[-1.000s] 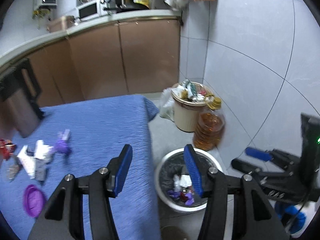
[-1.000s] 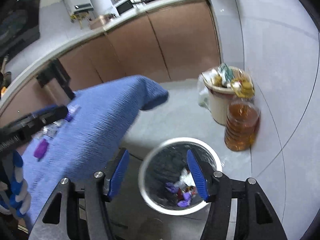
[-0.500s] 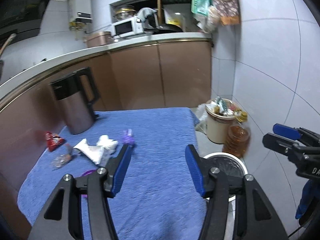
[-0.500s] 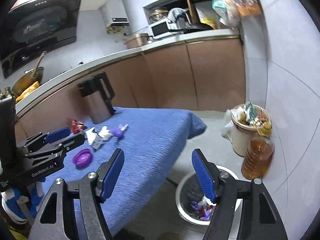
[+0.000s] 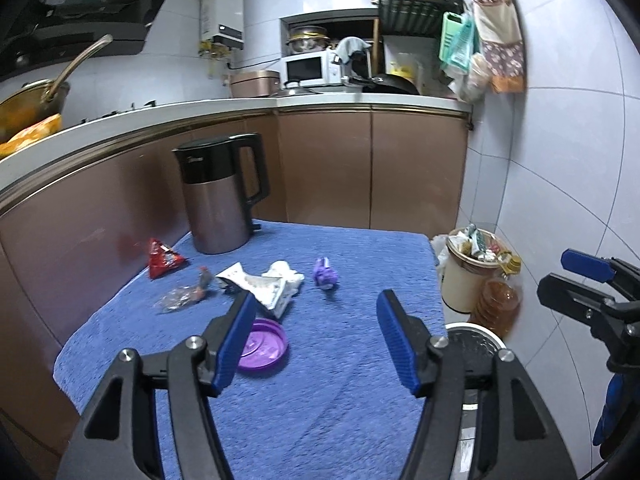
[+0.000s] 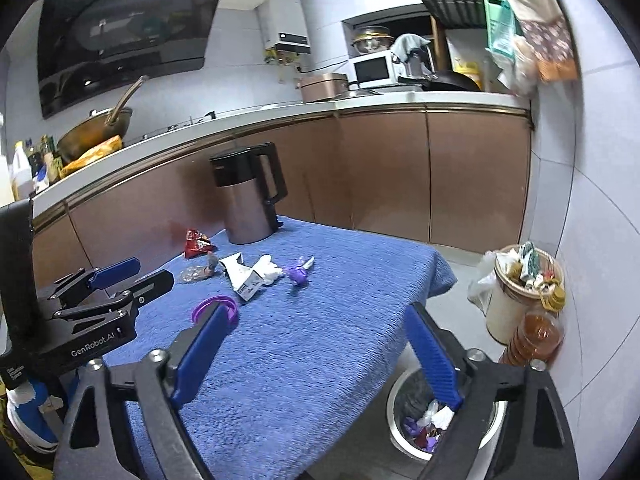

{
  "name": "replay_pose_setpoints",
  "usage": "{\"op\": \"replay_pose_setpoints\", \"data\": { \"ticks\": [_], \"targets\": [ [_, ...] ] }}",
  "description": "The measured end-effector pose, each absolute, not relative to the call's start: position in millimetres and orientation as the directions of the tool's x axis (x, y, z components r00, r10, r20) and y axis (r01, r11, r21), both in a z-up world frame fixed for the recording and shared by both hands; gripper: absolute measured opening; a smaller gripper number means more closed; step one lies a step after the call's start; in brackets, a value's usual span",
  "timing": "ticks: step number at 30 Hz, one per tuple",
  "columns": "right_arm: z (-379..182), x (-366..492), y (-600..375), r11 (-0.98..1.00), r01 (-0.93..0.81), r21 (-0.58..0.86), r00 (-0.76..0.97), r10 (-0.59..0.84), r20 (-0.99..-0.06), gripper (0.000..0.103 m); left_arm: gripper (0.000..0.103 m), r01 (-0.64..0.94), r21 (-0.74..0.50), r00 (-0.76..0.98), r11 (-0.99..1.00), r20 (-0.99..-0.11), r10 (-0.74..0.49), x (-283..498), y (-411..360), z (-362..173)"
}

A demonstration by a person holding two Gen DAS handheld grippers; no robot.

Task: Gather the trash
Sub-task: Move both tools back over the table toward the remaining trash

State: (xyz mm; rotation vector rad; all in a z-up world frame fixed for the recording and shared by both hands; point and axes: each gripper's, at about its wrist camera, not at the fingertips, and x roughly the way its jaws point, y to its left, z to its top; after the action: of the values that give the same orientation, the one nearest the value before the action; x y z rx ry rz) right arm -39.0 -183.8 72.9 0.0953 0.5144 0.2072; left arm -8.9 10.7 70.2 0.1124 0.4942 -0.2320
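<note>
Trash lies on a blue cloth-covered table (image 5: 320, 400): a red wrapper (image 5: 164, 262), a clear wrapper (image 5: 182, 298), a white packet (image 5: 260, 284), a purple wrapper (image 5: 325, 276) and a purple lid (image 5: 264, 344). My left gripper (image 5: 316, 340) hovers over the near part of the cloth, its jaws opening with nothing between them. My right gripper (image 6: 316, 354) hangs above the table's right edge, jaws opening wide and empty. Below its right finger stands a round metal bin (image 6: 400, 432) holding purple and white scraps. The purple lid (image 6: 214, 306) sits just past its left finger.
A dark kettle (image 5: 218, 196) stands at the table's far left corner. On the floor to the right are an overfull beige bin (image 6: 504, 312) and an oil bottle (image 6: 536, 336) against the tiled wall. Brown cabinets run behind the table.
Both grippers have risen and swung left from over the metal bin toward the table. The right jaws have spread wider; the left jaws slightly.
</note>
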Motion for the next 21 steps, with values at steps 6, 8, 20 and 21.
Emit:
{"op": "replay_pose_setpoints", "data": {
  "ticks": [6, 8, 20, 21],
  "targets": [
    [78, -35, -158, 0.975, -0.192, 0.114, 0.849, 0.224, -0.479, 0.103, 0.061, 0.206, 0.025, 0.862, 0.978, -0.478, -0.170, -13, 41, 66],
    [79, -34, -150, 0.974, -0.198, 0.113, 0.845, 0.228, -0.485, 0.103, 0.061, 0.193, 0.015, 0.864, 0.981, -0.477, -0.163, -13, 51, 65],
    [72, -19, -115, 0.971, -0.206, 0.123, 0.813, 0.240, -0.530, 0.103, 0.062, 0.124, -0.049, 0.868, 0.991, -0.478, -0.132, -11, 107, 55],
    [73, -18, -112, 0.971, -0.207, 0.120, 0.815, 0.239, -0.527, 0.103, 0.062, 0.120, -0.054, 0.868, 0.991, -0.479, -0.131, -10, 110, 54]
  ]
}}
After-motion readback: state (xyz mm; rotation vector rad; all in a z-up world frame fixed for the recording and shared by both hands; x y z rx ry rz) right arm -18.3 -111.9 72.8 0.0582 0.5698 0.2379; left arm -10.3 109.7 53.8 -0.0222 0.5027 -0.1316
